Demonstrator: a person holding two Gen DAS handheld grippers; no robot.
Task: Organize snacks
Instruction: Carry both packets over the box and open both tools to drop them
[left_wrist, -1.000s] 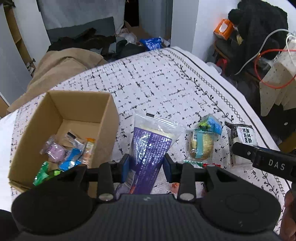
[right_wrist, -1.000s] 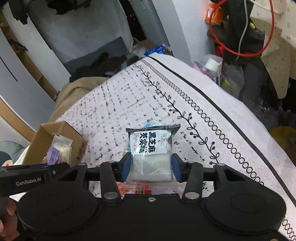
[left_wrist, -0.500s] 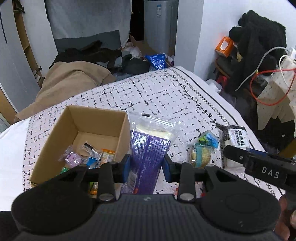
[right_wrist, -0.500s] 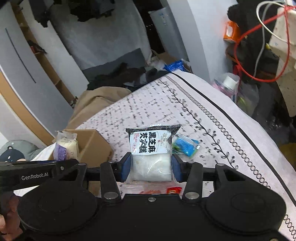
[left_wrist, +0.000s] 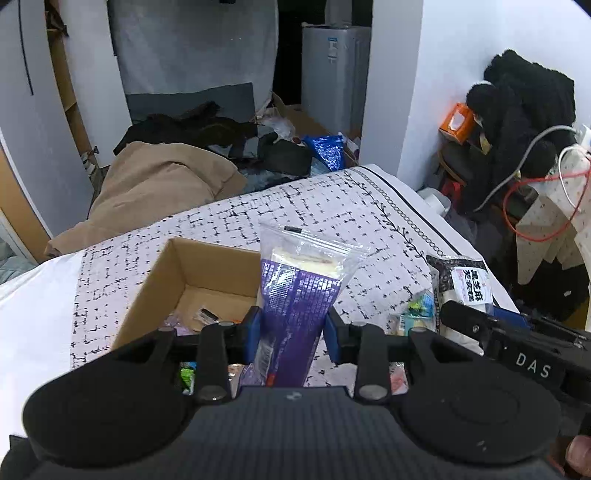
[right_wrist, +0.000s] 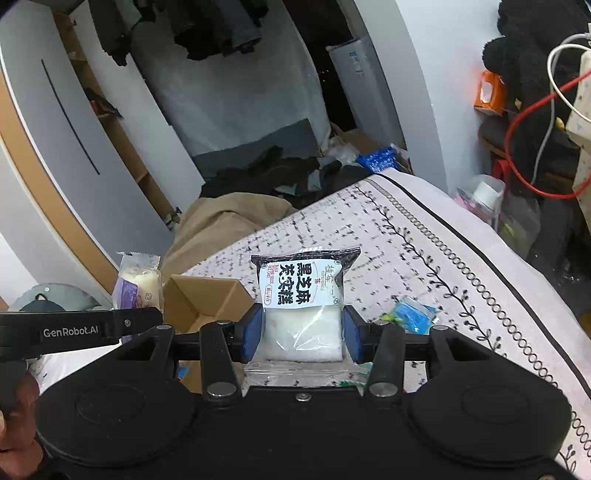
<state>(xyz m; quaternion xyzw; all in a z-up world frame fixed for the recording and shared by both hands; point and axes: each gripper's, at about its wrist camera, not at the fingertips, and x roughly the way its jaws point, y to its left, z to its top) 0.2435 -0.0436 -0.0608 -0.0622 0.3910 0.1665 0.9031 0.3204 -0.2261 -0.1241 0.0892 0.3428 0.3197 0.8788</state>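
My left gripper (left_wrist: 293, 334) is shut on a purple snack packet (left_wrist: 295, 295) with a clear top, held upright above the right side of an open cardboard box (left_wrist: 166, 273) that holds several small wrapped snacks. My right gripper (right_wrist: 301, 334) is shut on a black-and-white rice cake packet (right_wrist: 303, 291), lifted above the patterned bedspread (right_wrist: 424, 266). That packet (left_wrist: 467, 284) also shows at the right of the left wrist view, and the purple packet (right_wrist: 138, 284) at the left of the right wrist view. A blue-green snack (right_wrist: 410, 315) lies on the bedspread.
The box (right_wrist: 207, 302) sits near the bed's left side. A tan garment (left_wrist: 159, 188) and dark clothes (left_wrist: 207, 129) lie beyond the bed's far end. Cables (left_wrist: 535, 206) and a black fleece (left_wrist: 524, 103) hang at the right. A person's fingers (right_wrist: 14, 413) hold the left handle.
Both grippers have risen from the bedspread with their packets. The purple packet now stands over the box's right edge, and the box looks farther below.
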